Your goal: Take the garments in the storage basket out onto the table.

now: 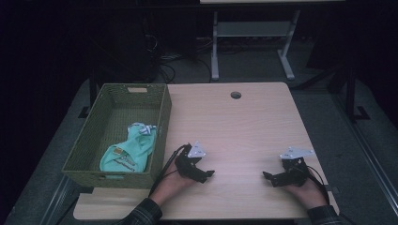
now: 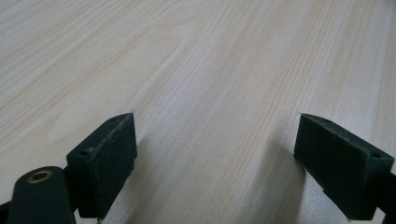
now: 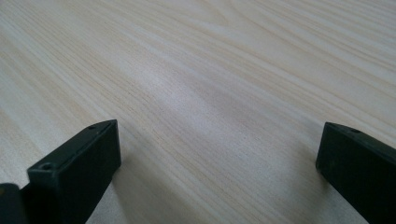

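A green woven basket (image 1: 162, 123) stands on the left part of the light wooden table (image 1: 239, 126). Inside it lies a mint-green garment (image 1: 129, 152) with a printed patch. My left gripper (image 1: 210, 174) rests low over the table just right of the basket's near corner, held by a hand. Its jaws stand wide apart with bare wood between the pads (image 2: 109, 158). My right gripper (image 1: 266, 177) sits near the table's front right, jaws pointing left toward the other one. It is open too, and nothing lies between its pads (image 3: 77, 172).
A round cable hole (image 1: 235, 95) is in the table's far middle. Beyond the table stand a white desk frame (image 1: 253, 33) and cables on the dark floor. The table's front edge runs just below both hands.
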A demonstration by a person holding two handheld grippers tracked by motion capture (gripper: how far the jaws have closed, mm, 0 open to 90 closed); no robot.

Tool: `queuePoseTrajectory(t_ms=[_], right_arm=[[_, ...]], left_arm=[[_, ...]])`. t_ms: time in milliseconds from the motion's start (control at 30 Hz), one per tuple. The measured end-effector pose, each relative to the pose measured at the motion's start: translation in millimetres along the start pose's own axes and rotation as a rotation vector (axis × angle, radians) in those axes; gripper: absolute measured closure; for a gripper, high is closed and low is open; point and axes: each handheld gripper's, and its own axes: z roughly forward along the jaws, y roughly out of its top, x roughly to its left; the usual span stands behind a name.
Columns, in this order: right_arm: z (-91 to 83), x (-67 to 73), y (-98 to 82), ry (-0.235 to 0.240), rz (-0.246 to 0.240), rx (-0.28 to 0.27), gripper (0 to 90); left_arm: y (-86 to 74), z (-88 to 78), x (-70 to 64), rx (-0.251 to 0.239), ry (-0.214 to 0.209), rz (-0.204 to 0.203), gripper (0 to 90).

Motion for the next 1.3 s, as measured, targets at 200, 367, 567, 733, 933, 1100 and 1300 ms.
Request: queuePoseTrajectory(t_ms=[200, 367, 567, 733, 933, 1100, 1300], right_arm=[[-0.1, 0.1, 0.0, -0.001, 0.002, 0.001, 0.0], [0.0, -0.1, 0.0, 0.000, -0.001, 0.001, 0.0], [0.0, 0.0, 0.0, 0.000, 0.000, 0.000, 0.0], [-0.1, 0.1, 0.0, -0.001, 0.001, 0.001, 0.0], [-0.1, 0.0, 0.0, 0.000, -0.001, 0.002, 0.0], [-0.2, 0.1, 0.0, 0.000, -0.001, 0.002, 0.0], [-0.2, 0.4, 0.0, 0.005, -0.004, 0.003, 0.0]], left_arm=[[0.0, -0.1, 0.0, 0.000, -0.001, 0.000, 12.1], [-0.2, -0.7, -0.1, 0.001, -0.004, -0.001, 12.3], [0.2, -2.8, -0.1, 0.018, -0.004, 0.003, 12.6], [1.4, -4.6, -0.7, 0.042, -0.003, 0.007, 12.7], [2.7, -4.6, -0.7, 0.054, -0.007, 0.008, 12.8], [4.9, -7.2, -0.7, 0.053, -0.016, 0.012, 12.9], [5.7, -10.6, 0.3, 0.046, -0.010, 0.010, 12.9]])
